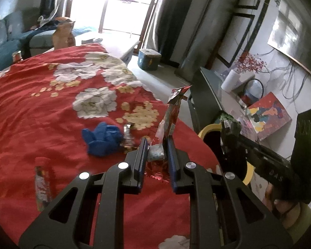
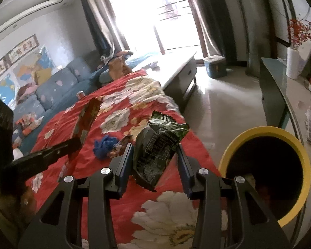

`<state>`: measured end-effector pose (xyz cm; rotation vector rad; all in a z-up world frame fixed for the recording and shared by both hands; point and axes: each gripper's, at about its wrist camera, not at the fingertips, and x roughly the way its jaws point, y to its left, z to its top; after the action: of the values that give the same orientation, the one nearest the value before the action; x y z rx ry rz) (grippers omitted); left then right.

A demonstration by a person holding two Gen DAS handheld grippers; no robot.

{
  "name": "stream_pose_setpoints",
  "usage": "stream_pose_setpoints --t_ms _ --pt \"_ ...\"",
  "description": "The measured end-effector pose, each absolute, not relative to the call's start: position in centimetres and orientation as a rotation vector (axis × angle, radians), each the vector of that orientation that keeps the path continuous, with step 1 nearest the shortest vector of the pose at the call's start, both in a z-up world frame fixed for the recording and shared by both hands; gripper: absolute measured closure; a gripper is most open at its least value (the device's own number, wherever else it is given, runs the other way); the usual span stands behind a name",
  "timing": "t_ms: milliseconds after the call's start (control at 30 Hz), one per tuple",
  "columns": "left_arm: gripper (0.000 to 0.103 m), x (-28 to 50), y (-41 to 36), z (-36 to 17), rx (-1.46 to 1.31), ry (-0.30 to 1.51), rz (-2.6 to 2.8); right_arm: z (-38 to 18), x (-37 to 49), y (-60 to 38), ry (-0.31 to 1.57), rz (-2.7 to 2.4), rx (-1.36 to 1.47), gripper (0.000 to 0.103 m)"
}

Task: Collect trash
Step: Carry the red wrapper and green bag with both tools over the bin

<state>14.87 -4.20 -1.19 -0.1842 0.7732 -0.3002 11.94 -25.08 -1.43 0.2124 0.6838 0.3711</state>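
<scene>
While left gripper [image 1: 155,145] pinches red wrapper [image 1: 172,112], seemingly lifted, right gripper [image 2: 155,151] clamps dark green packet [image 2: 157,145] beside yellow bin [image 2: 296,143].

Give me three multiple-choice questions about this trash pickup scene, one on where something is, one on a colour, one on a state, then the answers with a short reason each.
1. Where is the blue glove?
A. on the red floral cloth
B. in the bin
C. on the sofa

2. What colour is the rim of the bin?
A. green
B. yellow
C. white

3. What is the right gripper doing?
A. standing open with nothing in it
B. holding a can
C. holding a dark green snack wrapper

Answers:
1 A, the glove lies crumpled on the red floral cloth.
2 B, a yellow ring surrounds the dark opening.
3 C, the dark green snack wrapper sits between its fingers, lifted off the cloth.
</scene>
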Motion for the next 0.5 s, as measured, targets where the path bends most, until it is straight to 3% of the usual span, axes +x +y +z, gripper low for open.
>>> stream_pose_setpoints --t_ms 500 --pt "0.089 15.3 -10.1 -1.4 -0.103 0.805 -0.365 -1.7 12.4 -30.8 0.662 0.279 0.295 0.064"
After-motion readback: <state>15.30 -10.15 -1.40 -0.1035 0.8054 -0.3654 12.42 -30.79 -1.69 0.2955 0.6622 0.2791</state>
